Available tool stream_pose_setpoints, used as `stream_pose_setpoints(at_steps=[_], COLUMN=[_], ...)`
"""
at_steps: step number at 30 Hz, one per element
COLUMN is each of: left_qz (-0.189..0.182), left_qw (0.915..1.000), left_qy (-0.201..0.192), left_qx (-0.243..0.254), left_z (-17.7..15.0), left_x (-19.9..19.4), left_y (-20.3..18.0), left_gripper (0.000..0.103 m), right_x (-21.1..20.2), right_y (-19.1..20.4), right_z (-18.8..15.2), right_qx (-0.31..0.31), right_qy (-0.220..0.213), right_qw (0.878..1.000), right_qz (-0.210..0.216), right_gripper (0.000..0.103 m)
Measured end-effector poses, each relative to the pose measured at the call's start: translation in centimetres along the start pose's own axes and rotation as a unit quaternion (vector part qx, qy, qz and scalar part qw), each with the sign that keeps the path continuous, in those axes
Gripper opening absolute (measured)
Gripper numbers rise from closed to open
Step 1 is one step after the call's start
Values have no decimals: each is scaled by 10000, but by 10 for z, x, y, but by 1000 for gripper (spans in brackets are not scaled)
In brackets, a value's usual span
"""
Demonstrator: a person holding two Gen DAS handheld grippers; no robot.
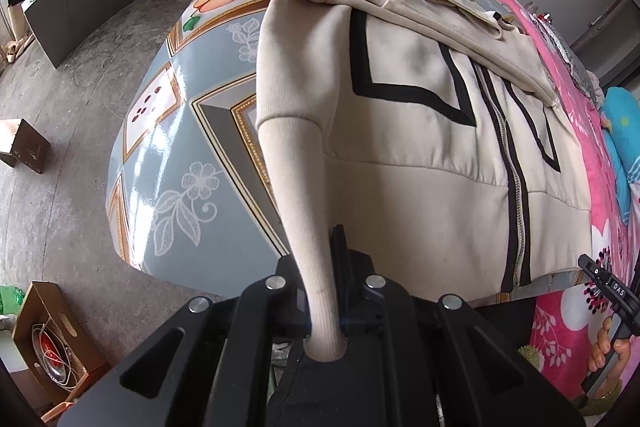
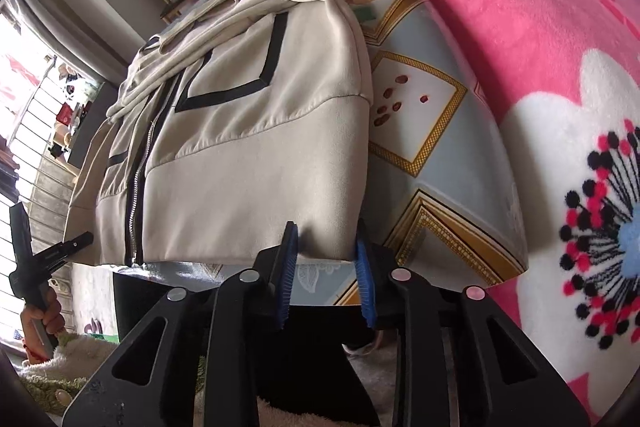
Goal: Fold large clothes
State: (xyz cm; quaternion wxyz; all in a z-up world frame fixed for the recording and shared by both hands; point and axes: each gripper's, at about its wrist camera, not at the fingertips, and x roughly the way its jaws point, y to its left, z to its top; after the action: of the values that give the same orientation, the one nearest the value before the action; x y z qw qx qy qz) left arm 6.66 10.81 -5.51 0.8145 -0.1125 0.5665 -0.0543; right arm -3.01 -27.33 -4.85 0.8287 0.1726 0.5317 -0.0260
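The cream zip-up hoodie [image 1: 420, 155] lies flat on the patterned tablecloth [image 1: 180, 147], its zipper running away from the person. The left gripper [image 1: 324, 311] is clamped on the hem corner nearest it. The right gripper [image 2: 326, 267] straddles the other hem corner, its blue pads [image 2: 289, 267] apart, not yet pressing. That gripper reads "DAS"
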Motion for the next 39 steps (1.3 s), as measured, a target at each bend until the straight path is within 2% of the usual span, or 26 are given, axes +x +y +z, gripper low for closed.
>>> stream_pose_setpoints(at_steps=[5,7,10,21,27,30,39], left_qz=[238,322,378,-335,-567,-570,-696], left_qw=[9995,9991,9979,9935,9893,9871,9843], left_qy=[-25,-92,-258,-966,-1227,-1374,-1597], left_qx=[206,274,467,502,545,597,269], left_z=[-5,-5,-6,26,50,63,125], left_x=[0,-2,-11,-60,-74,-76,-73], left_y=[-8,-11,-19,-35,-44,-46,-36], left_gripper=[8,6,5,5,5,5,5], right_x=[4,1,-8,-46,-59,-63,-60], right_y=[-4,-4,1,16,29,37,61], right_z=[1,2,3,26,54,73,144], right_qx=[66,89,97,32,-64,-163,-345], right_qy=[9,-39,-174,-773,-1000,-1148,-1550], right_qw=[10000,9999,9997,9953,9923,9904,9837], right_qz=[14,84,120,587,727,749,843], right_gripper=[15,7,6,5,5,5,5])
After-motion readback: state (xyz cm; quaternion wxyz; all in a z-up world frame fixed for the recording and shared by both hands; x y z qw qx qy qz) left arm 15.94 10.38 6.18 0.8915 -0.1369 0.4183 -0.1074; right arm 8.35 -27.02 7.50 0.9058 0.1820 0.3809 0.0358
